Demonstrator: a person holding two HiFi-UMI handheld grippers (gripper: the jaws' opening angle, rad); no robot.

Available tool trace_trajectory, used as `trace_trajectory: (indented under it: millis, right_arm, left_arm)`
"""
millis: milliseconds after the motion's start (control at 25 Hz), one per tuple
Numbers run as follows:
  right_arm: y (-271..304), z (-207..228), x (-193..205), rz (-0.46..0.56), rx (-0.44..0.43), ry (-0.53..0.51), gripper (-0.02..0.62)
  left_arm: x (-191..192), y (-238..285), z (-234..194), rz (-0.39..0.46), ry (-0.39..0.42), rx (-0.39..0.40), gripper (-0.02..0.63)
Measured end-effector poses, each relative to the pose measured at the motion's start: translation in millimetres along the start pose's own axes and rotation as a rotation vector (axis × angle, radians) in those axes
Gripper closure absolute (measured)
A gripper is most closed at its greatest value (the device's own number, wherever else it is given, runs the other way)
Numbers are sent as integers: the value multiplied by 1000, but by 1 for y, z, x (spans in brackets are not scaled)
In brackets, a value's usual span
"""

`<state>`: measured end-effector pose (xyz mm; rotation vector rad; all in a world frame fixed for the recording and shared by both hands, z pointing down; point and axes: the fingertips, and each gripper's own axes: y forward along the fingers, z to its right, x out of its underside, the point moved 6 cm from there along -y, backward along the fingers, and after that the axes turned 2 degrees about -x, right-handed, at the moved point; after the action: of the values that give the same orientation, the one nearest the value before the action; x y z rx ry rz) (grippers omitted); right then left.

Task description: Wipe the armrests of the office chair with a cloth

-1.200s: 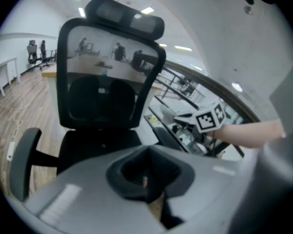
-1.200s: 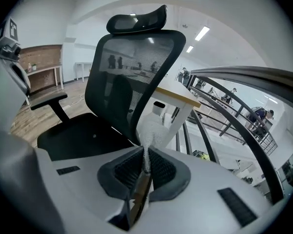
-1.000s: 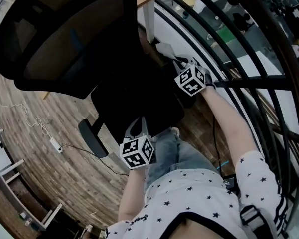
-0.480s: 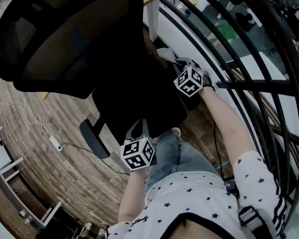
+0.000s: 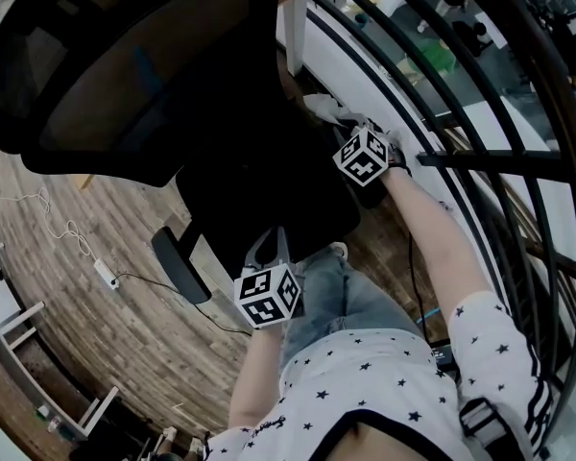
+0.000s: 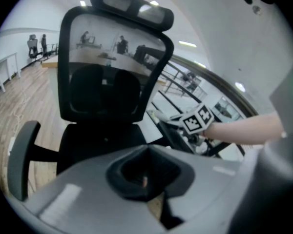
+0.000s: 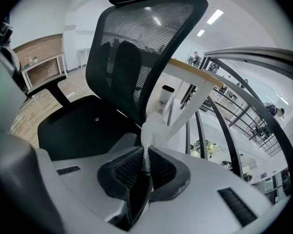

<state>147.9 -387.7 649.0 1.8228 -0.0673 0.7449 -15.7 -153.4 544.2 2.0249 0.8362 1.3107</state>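
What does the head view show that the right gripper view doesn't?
Only the head view shows the person's star-print shirt, the left gripper and a power strip on the wooden floor. Only the right gripper view shows, close up, the right gripper with its jaws shut on the white cloth, plus the ceiling lights. Both show the office chair, the cloth and the black railing.

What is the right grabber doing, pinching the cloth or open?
Pinching. The right gripper is shut on the white cloth, which bunches up beyond its jaws.
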Motion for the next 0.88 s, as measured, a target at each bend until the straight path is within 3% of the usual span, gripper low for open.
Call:
trace_trajectory:
  millis: [880]
  right_arm:
    - [-18, -27, 17, -50, -41, -29, 560]
  left_arm:
    - [7, -16, 20, 30, 12, 21, 600]
